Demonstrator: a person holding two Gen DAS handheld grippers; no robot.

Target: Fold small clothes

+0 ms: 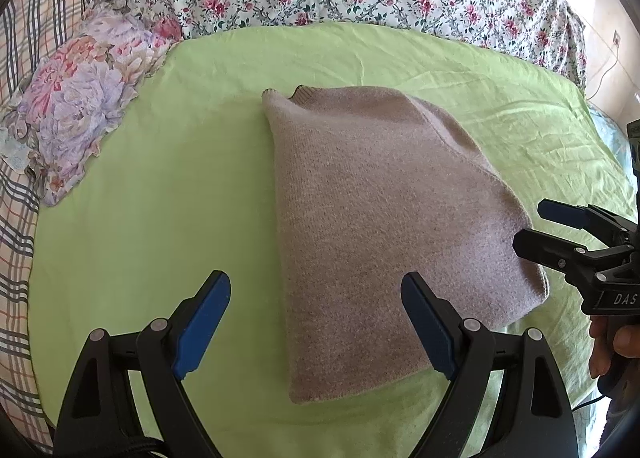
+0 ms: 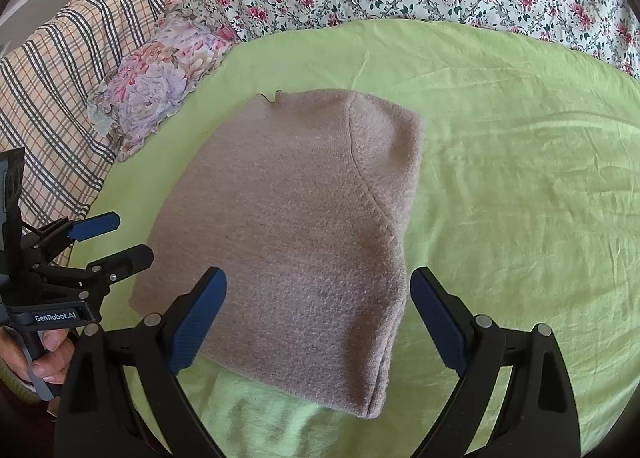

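Beige knit sweater lies folded mid-frame on green sheet; left tool and right tool spread, empty. Fold looks finished; next, probably final tidy.

Black left claw, blue finger pads, silver screws, right claw alike, white lettering on bodies

From my left camera I see a folded beige knit sweater lying flat on the green sheet. My left gripper hangs above its near edge, jaws wide apart, nothing between them. The right gripper comes in from the right, just beside the sweater's right edge, a hand on its handle. A floral pillow lies at far left.
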